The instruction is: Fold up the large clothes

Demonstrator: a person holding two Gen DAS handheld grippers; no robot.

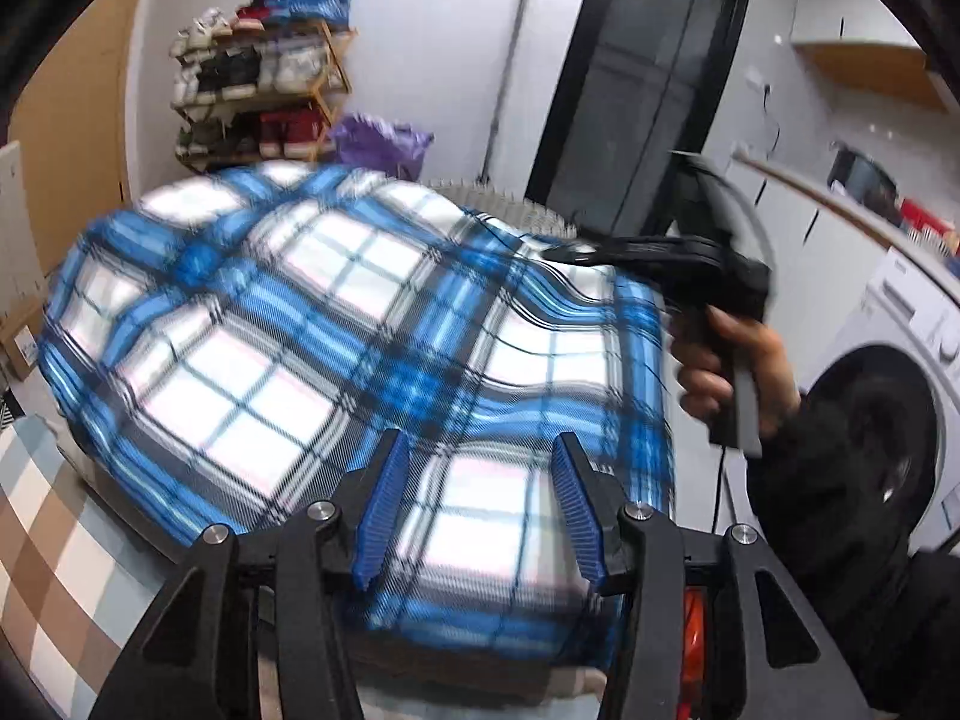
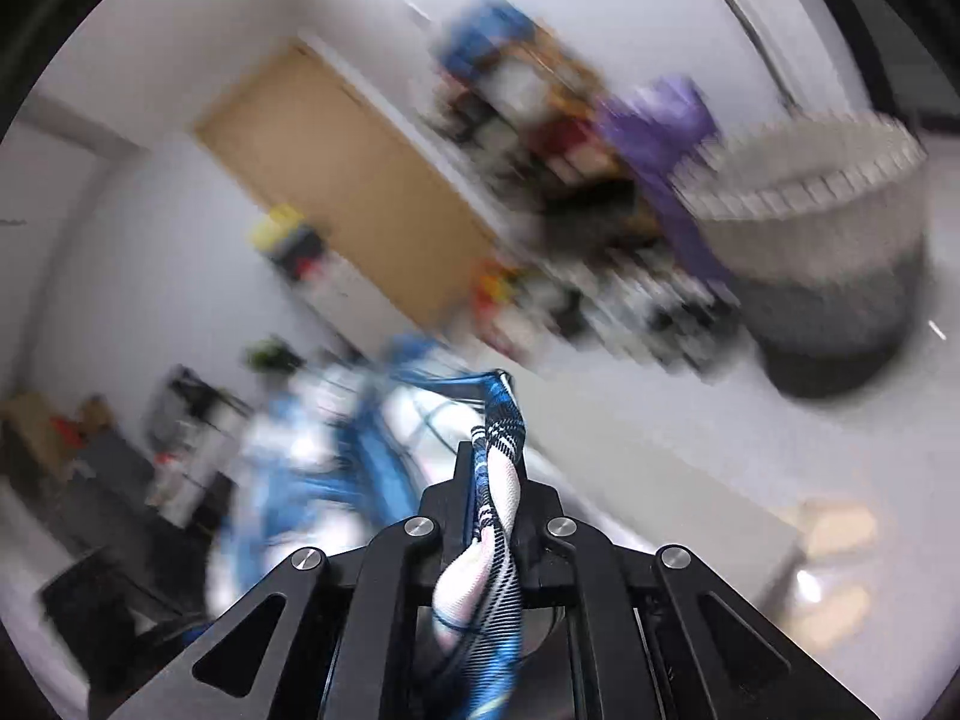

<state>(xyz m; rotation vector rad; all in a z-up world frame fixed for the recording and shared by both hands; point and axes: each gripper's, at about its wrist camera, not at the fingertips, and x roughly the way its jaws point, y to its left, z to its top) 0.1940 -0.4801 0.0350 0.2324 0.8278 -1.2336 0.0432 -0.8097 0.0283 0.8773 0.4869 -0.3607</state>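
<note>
Already the blue plaid garment (image 1: 336, 324) looks part-folded, spread in layers across the middle of the left wrist view over a checked surface (image 1: 54, 516), though how many folds remain cannot be judged. The left tool (image 1: 477, 510) hangs over its near edge at lower centre, angled downward, blue pads apart with nothing between them. The right tool (image 2: 495, 468), pinched tight on a bunched edge of the cloth, enters from the right of that view, a hand (image 1: 729, 360) gripping its handle.
</note>
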